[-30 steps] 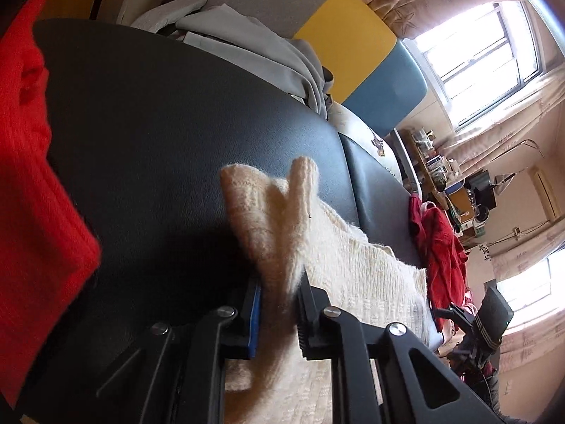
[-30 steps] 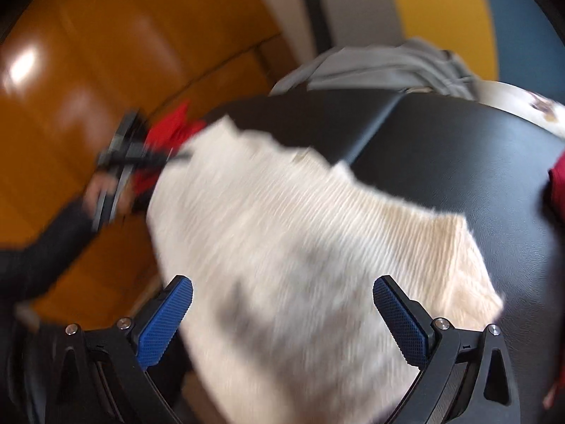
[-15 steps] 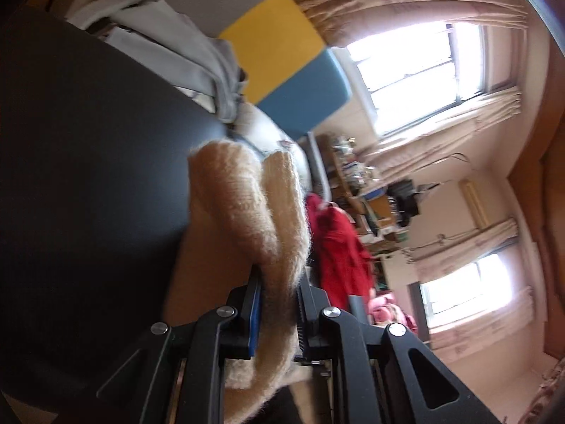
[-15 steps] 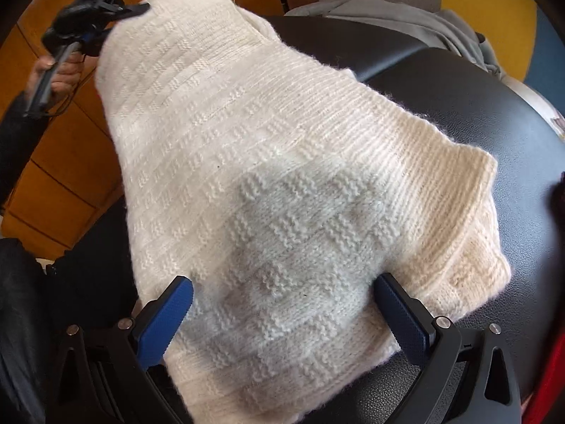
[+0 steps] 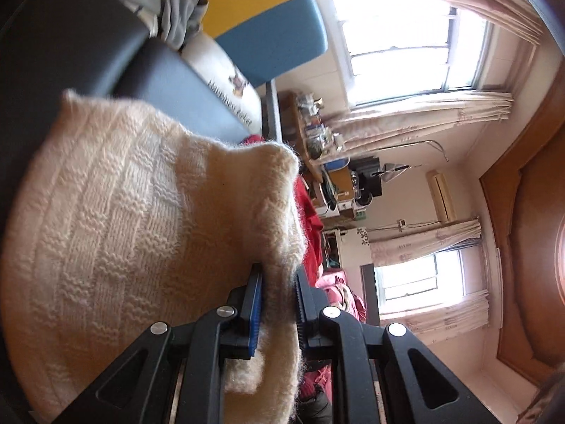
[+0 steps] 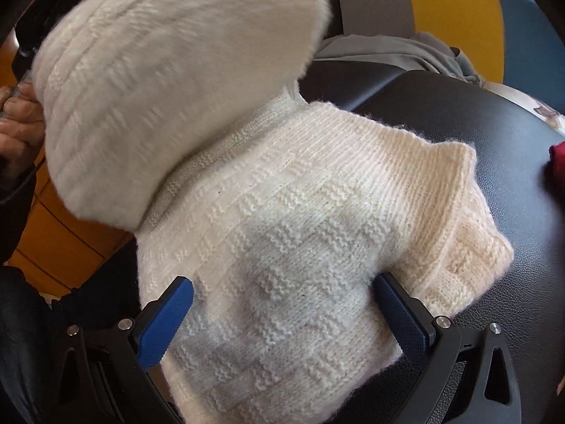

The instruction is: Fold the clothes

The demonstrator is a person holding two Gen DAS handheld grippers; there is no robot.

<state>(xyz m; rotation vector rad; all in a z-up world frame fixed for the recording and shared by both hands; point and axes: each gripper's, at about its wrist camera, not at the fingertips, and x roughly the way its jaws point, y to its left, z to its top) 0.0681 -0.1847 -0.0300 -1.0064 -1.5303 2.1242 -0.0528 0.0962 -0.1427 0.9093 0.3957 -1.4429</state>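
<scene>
Left wrist: claw [image 5: 277, 304] on sweater [image 5: 123, 219]

From my feed I see a black padded surface [image 6: 459, 134]; a grey, yellow and blue panelled backrest [image 6: 455, 14] behind it; two bright windows [image 5: 399, 39] with pale curtains [image 5: 423, 120]; a cluttered shelf [image 5: 317, 134] along the wall; orange wood panelling [image 6: 53, 233] to one side.
</scene>
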